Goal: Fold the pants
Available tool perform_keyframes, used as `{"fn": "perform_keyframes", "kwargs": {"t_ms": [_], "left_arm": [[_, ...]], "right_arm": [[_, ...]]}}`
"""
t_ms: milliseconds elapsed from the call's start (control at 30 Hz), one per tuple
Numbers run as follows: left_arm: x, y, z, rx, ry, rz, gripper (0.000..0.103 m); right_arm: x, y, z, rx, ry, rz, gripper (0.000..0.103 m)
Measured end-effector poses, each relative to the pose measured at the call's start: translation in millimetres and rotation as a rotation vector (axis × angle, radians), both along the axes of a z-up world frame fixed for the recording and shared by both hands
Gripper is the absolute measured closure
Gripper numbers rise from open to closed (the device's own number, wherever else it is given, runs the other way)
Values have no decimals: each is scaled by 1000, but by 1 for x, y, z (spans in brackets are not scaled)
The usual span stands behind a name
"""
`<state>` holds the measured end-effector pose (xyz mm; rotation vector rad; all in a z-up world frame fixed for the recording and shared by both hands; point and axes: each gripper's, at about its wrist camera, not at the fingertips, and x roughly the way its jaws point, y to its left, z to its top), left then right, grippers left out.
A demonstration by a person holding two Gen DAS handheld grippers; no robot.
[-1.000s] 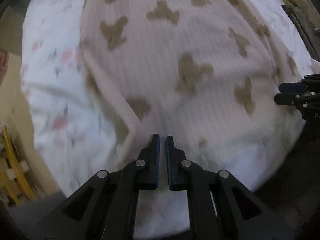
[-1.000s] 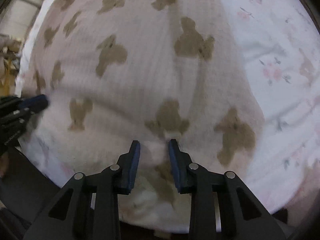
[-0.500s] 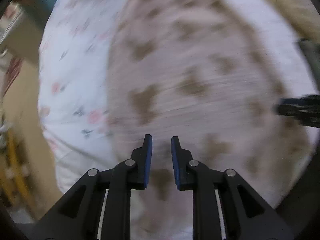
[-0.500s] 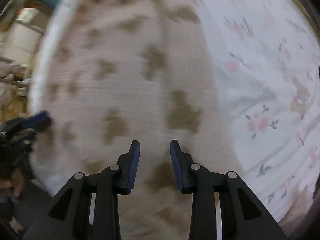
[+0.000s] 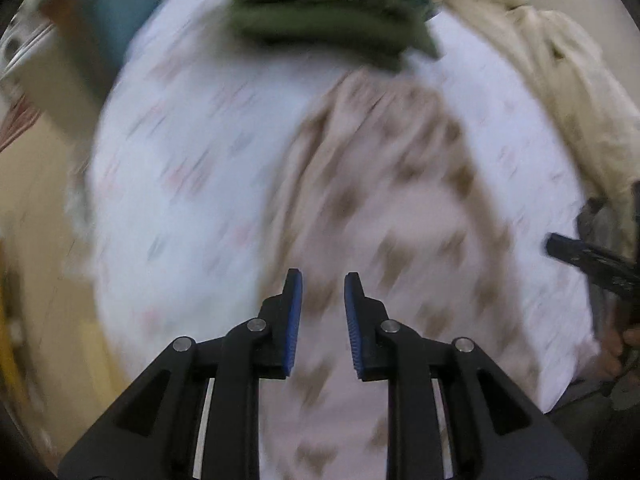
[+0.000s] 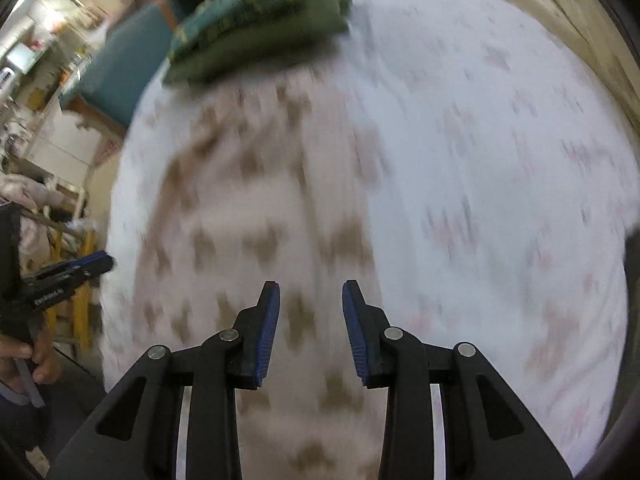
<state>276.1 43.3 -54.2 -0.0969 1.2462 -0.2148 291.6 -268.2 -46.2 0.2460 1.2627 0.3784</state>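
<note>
The pale pink pants with brown bear shapes (image 5: 384,216) lie stretched out flat on a white floral bedsheet (image 5: 180,184), running away from me; they also show in the right wrist view (image 6: 260,216). My left gripper (image 5: 322,280) is open and empty, raised above the near end of the pants. My right gripper (image 6: 309,288) is open and empty, also raised above the near end. Each gripper shows at the other view's edge: the right one (image 5: 588,260) and the left one (image 6: 68,276). Both views are motion-blurred.
A folded stack of green patterned cloth (image 5: 332,16) lies at the far end of the pants, also in the right wrist view (image 6: 260,28). A beige blanket (image 5: 560,92) is bunched along the right side. A teal box (image 6: 120,64) and shelves stand beyond the bed's left edge.
Both grippers have opened wider and lifted back from the pants. The views now take in the whole length of the pants and the green stack beyond.
</note>
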Motion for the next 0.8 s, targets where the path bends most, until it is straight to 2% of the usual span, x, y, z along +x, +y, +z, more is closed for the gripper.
{"fn": "perform_keyframes", "kwargs": {"t_ms": [33, 67, 100, 167, 267, 467, 500, 533, 567, 667, 733, 767, 800], "left_arm": [[14, -11, 0, 2, -16, -18, 87], [27, -21, -1, 0, -31, -46, 90], [41, -34, -7, -10, -35, -86, 97], [66, -49, -18, -4, -50, -114, 97], [91, -52, -36, -5, -20, -128, 97], [118, -6, -87, 121, 108, -58, 97], [119, -1, -91, 119, 106, -53, 99], [119, 7, -92, 99, 104, -46, 100], [119, 13, -89, 69, 104, -31, 100], [117, 20, -73, 6, 105, -22, 100], [114, 22, -57, -36, 90, -59, 99], [115, 19, -47, -43, 74, -77, 97], [118, 16, -36, -50, 55, -99, 89]], "right_arm": [[14, -1, -1, 22, -7, 0, 73], [31, -2, -3, 33, -21, 4, 80], [32, 7, -7, 33, -30, 6, 83], [60, 14, -12, 39, -47, 21, 85], [92, 25, -28, 43, -33, 26, 86], [122, 20, -79, -73, 57, 22, 86], [125, 16, -90, -138, 80, 18, 86], [125, 13, -95, -178, 89, 16, 87], [125, 8, -97, -175, 91, 13, 90], [125, -7, -84, -41, 88, 17, 86], [126, -9, -69, 10, 44, 58, 86], [128, -9, -61, 26, 18, 73, 82], [131, -10, -52, 49, -4, 77, 82]]}}
